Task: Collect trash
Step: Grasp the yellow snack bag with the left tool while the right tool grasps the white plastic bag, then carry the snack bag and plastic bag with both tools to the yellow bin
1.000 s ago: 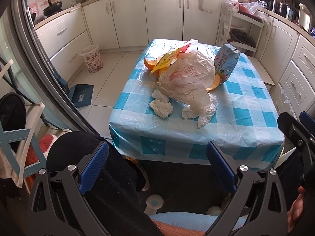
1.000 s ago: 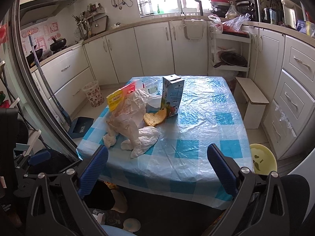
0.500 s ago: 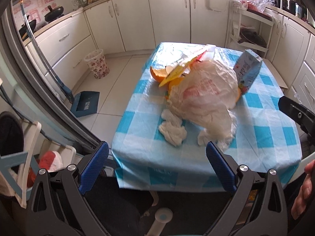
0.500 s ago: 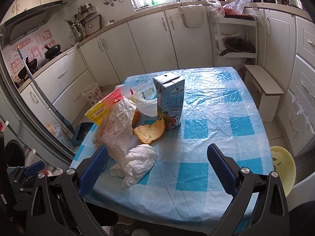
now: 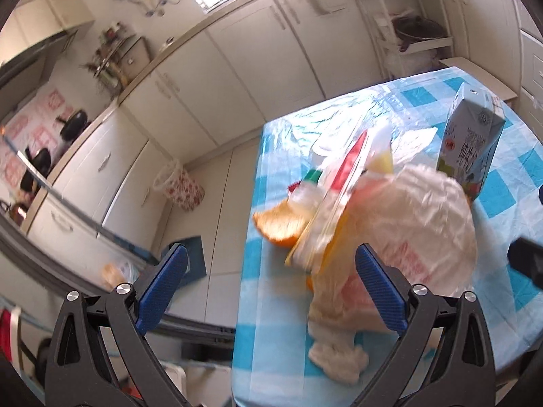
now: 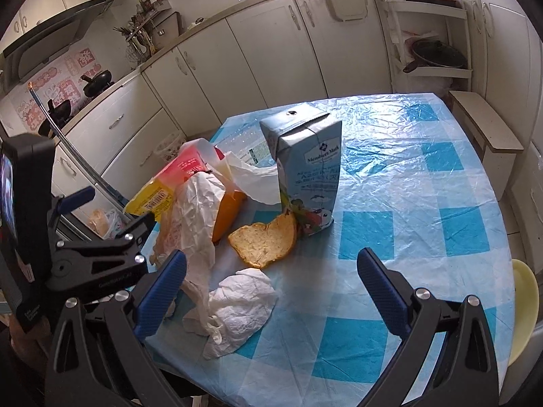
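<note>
Trash is piled on a blue-checked table (image 6: 424, 183): an upright blue milk carton (image 6: 307, 169) (image 5: 471, 149), a piece of orange peel (image 6: 266, 244) (image 5: 278, 227), a crumpled white tissue (image 6: 239, 308), a translucent plastic bag (image 5: 417, 234) (image 6: 195, 210) and a yellow-red snack wrapper (image 6: 166, 186). My left gripper (image 5: 271, 288) is open above the table's left edge, close to the bag. My right gripper (image 6: 271, 291) is open above the near edge, the tissue between its fingers' line of sight. The left gripper's body (image 6: 95, 257) shows in the right wrist view.
White kitchen cabinets (image 6: 271, 51) run along the far walls. A floral wastebasket (image 5: 181, 186) stands on the floor left of the table, with a blue dustpan (image 5: 191, 257) nearby. A wooden stool (image 6: 482, 129) and a yellow stool (image 6: 522, 308) stand to the right.
Both grippers have moved forward and closer to the pile. The left one has swung left and tilted, now over the table's left edge. Both have stayed open.
</note>
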{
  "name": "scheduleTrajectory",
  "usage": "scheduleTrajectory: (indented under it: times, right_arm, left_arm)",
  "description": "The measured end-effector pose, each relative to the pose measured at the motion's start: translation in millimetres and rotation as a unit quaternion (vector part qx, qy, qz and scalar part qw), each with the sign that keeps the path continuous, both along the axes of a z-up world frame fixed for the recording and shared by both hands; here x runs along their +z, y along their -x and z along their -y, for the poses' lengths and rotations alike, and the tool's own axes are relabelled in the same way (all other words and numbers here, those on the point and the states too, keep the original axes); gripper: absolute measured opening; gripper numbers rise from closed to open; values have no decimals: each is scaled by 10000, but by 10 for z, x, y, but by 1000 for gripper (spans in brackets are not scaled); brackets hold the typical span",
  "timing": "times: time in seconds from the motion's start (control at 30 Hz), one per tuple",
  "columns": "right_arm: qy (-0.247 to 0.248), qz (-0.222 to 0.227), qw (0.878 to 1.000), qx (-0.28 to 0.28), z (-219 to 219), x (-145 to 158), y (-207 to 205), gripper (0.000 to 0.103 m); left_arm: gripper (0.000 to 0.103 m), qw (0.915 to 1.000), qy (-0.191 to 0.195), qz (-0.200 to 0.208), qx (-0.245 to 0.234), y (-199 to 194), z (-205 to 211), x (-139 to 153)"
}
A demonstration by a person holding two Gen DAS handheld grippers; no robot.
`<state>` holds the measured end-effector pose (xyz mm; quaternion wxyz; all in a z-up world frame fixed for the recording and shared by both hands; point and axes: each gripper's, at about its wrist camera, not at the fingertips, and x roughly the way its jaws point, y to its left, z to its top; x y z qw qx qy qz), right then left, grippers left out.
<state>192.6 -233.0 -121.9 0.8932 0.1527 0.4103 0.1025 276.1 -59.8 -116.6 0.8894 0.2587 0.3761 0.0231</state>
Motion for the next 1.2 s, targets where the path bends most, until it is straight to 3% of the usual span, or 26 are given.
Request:
scheduleTrajectory:
  times: [0.1, 0.17, 0.2, 0.23, 0.27, 0.33, 0.6, 0.67, 0.73, 0.8, 1.0, 1.2]
  right_arm:
    - [-66, -85, 9999, 42, 27, -58, -33, 97]
    - [-118, -108, 9998, 86, 32, -85, -53, 97]
    - [-162, -119, 9997, 125, 27, -96, -64, 97]
    - [-202, -131, 9996, 165, 17, -105, -85, 97]
    - [-239, -136, 9994, 212, -1, -111, -105, 97]
    - [-302, -129, 9989, 322, -43, -118, -148, 97]
    - [-541, -82, 9955, 768, -282, -138, -408, 96]
    - [-703, -124, 9932, 923, -324, -173, -475, 87]
    - [-845, -254, 9902, 1084, -360, -217, -522, 55]
    - [-1029, -321, 9870, 1189, -351, -253, -523, 29]
    - [-968, 73, 9872, 1262, -239, -110, -340, 10]
    - [-1011, 803, 9813, 1430, -177, 178, -82, 5]
  left_arm:
    - [87, 9996, 193, -154, -132, -173, 41, -1]
    - [58, 9979, 499, -406, -122, -283, -3, -37]
    - [49, 9950, 762, -633, -105, -353, -45, -80]
    - [24, 9916, 980, -842, -68, -411, -84, -119]
    - [9, 9889, 1117, -978, -17, -435, -114, -168]
    - [3, 9851, 1349, -1063, -26, -432, -172, -203]
    - [2, 9782, 1938, -720, -195, -350, -330, 97]
    - [2, 9760, 2078, -612, -211, -339, -403, 195]
    - [2, 9726, 2267, -468, -230, -293, -492, 304]
    - [2, 9699, 2407, -262, -276, -228, -557, 410]
    - [2, 9549, 2925, 195, -468, -56, -709, 682]
    - [2, 9471, 3129, 165, -700, 52, -682, 711]
